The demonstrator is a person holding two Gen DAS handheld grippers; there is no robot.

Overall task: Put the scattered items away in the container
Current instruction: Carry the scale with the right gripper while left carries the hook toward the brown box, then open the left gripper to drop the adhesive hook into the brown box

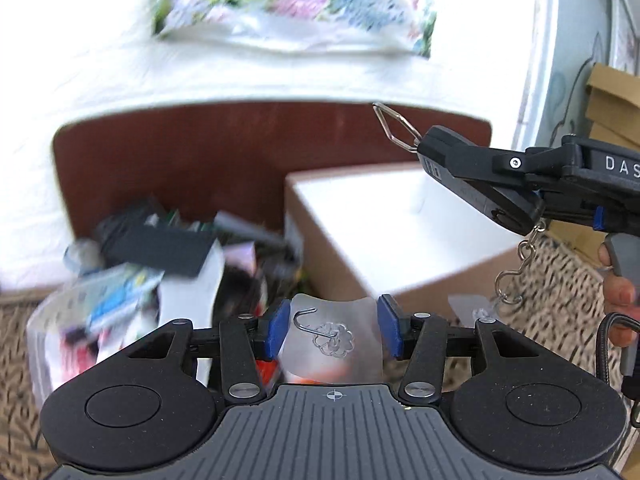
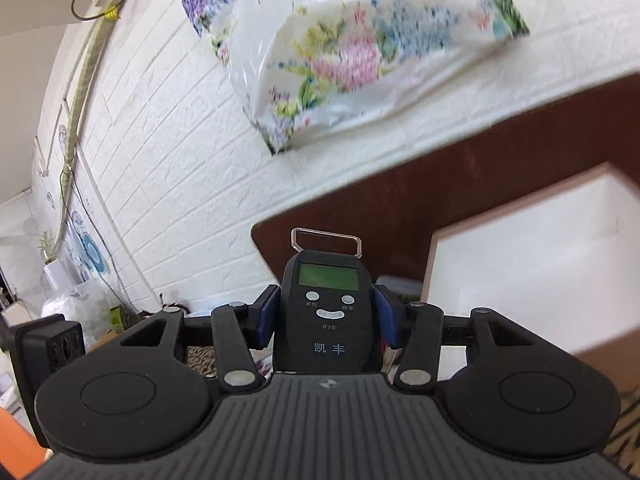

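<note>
While my left gripper (image 1: 333, 330) pinches a clear adhesive hook (image 1: 330, 338) between its jaws, my right gripper (image 2: 327, 314), jaws clamped on a black hanging scale (image 2: 327, 320), open white box (image 1: 392, 216) at twelve o'clock, scattered clutter (image 1: 160, 248) at ten.

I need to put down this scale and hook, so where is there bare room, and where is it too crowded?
The white inside of the cardboard box looks bare, bordered by the brown board behind and the patterned cloth in front. To its left, the pile of clutter and the clear tub are crowded.
</note>
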